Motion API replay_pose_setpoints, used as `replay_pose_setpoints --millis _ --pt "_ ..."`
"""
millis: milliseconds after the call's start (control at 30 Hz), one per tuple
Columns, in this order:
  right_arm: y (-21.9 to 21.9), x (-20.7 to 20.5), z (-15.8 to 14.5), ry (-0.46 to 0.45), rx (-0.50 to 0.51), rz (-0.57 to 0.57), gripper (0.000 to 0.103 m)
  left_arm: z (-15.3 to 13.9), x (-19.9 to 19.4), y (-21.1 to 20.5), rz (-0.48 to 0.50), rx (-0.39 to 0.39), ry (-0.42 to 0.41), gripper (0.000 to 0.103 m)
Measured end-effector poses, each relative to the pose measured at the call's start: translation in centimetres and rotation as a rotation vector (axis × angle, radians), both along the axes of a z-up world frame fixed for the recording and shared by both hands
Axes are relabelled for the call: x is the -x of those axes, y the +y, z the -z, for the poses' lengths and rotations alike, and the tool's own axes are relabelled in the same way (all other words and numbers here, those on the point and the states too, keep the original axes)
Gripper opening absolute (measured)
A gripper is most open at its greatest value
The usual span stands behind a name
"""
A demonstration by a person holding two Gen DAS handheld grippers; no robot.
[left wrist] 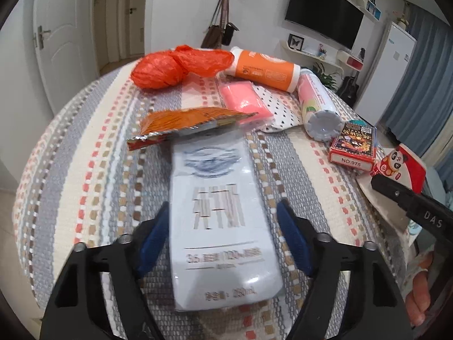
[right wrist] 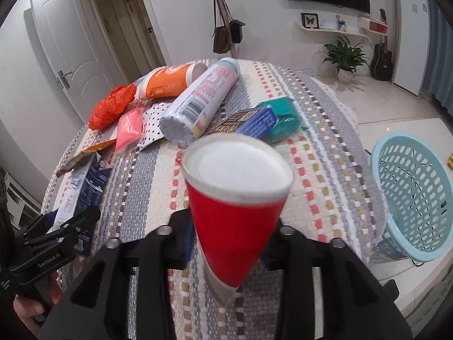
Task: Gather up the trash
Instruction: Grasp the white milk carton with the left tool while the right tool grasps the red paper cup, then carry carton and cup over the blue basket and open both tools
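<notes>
We pinch the red paper cup [right wrist: 236, 198] in our right gripper [right wrist: 229, 243] for the basket [right wrist: 410, 198] while our left gripper [left wrist: 219, 235] straddles, jaws wide, the tabletop milk carton [left wrist: 220, 218].

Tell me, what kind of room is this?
Most likely a home living room: a wall-mounted TV, a guitar by a potted plant, and bags on a coat stand.

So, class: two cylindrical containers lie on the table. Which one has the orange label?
The orange-labelled canister, farther back beside the orange plastic bag. The other, the pink-printed canister, lies nearer the red cup.
</notes>
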State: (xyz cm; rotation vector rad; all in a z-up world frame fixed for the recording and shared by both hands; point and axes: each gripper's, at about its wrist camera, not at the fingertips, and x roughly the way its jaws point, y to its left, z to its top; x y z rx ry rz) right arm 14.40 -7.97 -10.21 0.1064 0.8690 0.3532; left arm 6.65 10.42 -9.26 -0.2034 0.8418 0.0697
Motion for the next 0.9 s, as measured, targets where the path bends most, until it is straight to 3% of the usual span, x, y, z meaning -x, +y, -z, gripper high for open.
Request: replay_pose_setpoints --millis 133,233,433,700,900 --pt "-0.4 0.6 -0.5 -0.030 0.002 0.009 0.052 -0.1 0.3 -0.4 0.003 -0.006 -0.007 0.056" --pt "-0.5 0.8 -1.0 -0.051 0.013 0.019 0.045 -0.4 0.6 -0.7 0.014 0.023 -0.024 0.055" --pt "-2.1 1.5 -2.2 -0.087 -0.004 0.044 0.045 -2.7 2.0 -3.3 0.085 0.014 -0.111 0.054" --pt "-7.6 2.8 -5.4 -0.179 -0.043 0.144 0.045 -6.6 2.1 -8.9 0.225 0.013 -0.227 0.054" --pt "-12.5 3.4 -6.2 -0.216 -0.049 0.249 0.045 -7.8 0.6 -14.3 0.341 0.006 -0.250 0.054"
